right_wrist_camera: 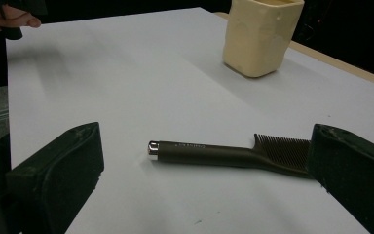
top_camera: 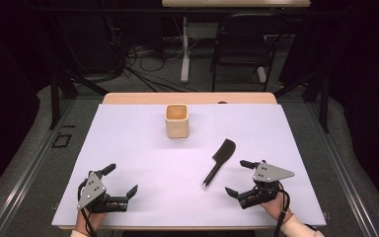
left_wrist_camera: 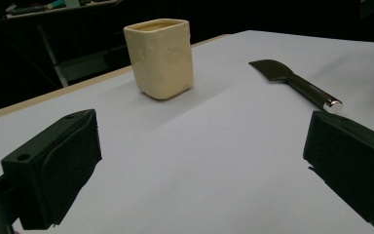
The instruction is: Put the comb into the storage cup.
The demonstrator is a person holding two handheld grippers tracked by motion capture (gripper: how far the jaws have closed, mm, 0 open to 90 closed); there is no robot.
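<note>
A cream square cup (top_camera: 176, 120) stands upright on the white sheet (top_camera: 138, 148) near the table's back middle. A dark comb (top_camera: 219, 163) with a silver-capped handle lies flat to the cup's front right, handle toward me. My left gripper (top_camera: 123, 179) rests open at the front left, pointing at the cup (left_wrist_camera: 160, 57) and the comb (left_wrist_camera: 297, 83). My right gripper (top_camera: 238, 177) stands open at the front right, just right of the comb's handle. In the right gripper view the comb (right_wrist_camera: 229, 152) lies crosswise between the wide-apart jaws, with the cup (right_wrist_camera: 260, 35) beyond.
The sheet covers most of a wooden table (top_camera: 187, 98). Behind the table stand a black chair (top_camera: 242, 47), a white desk leg (top_camera: 184, 49) and loose cables on the floor. A hand (right_wrist_camera: 7, 17) holding the other gripper is at the right gripper view's top left.
</note>
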